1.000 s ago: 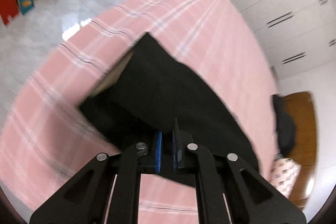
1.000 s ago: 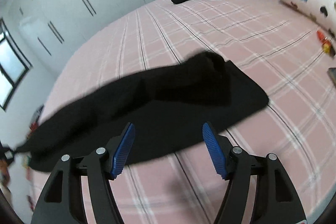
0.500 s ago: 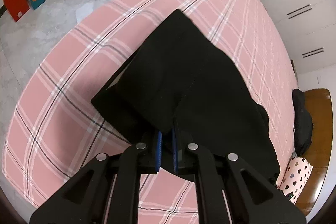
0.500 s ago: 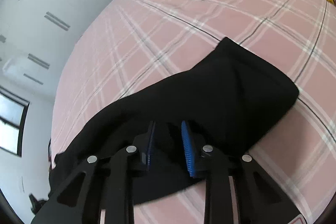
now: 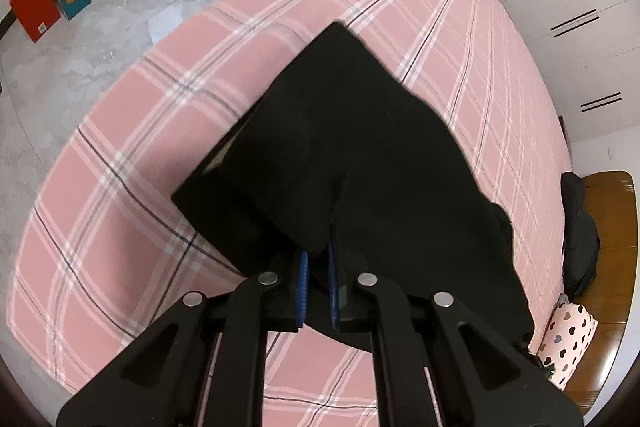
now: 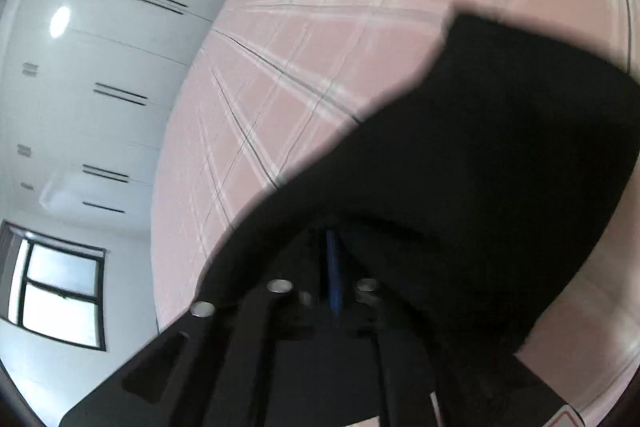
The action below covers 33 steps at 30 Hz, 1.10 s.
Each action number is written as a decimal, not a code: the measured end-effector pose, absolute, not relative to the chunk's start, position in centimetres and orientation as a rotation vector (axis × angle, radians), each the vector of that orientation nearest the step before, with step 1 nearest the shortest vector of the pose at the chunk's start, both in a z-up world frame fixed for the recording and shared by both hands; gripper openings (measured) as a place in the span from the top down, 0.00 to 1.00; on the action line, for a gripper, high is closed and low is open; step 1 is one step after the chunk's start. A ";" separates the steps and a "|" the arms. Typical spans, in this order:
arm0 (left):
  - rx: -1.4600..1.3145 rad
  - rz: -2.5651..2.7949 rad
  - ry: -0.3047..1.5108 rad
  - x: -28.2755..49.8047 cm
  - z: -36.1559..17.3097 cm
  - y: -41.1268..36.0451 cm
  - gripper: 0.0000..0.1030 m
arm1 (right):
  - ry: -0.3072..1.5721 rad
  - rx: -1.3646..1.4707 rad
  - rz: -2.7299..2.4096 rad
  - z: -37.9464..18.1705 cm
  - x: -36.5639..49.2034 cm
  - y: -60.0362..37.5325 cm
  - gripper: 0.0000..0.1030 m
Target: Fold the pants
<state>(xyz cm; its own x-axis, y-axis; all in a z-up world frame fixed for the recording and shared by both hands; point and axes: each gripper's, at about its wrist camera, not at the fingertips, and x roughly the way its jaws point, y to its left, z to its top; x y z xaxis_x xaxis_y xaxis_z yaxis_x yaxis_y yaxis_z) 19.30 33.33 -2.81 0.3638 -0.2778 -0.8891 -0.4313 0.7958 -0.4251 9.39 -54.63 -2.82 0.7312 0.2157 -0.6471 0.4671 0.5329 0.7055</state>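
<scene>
Gripping black pants (image 5: 360,155), both tools clamped (pink plaid bedsheet (image 5: 132,187) beneath)

The left tool (image 5: 318,267) is a matte black frame of flat angular arms with triangular cut-outs, pinned by round silver screw heads. Its two narrow fingers carry ribbed blue pads (image 5: 304,283) on their inner faces. The right tool (image 6: 334,267) is built the same way: black arms, silver screw heads, a strip of blue pad (image 6: 333,267) showing between dark fingers, though this view is blurred.
</scene>
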 end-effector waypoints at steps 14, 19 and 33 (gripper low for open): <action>-0.461 0.219 1.271 16.0 -3.6 34.0 0.91 | 0.974 0.597 -0.337 -1.3 1.6 -55.9 0.75; -0.642 0.173 1.164 13.7 -2.8 34.7 0.41 | 0.955 0.499 -0.212 -0.2 1.5 -50.2 0.46; -0.820 0.077 1.161 19.1 -6.1 32.1 0.50 | 1.018 0.411 -0.036 -2.7 2.1 -37.0 0.45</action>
<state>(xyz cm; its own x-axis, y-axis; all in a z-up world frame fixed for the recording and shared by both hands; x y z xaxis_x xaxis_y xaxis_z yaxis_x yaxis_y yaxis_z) 19.09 32.14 -6.15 0.4303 -0.3472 -0.8332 -0.4540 0.7146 -0.5322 2.07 -36.96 -2.65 0.5310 0.1596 -0.8322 0.2187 0.9230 0.3165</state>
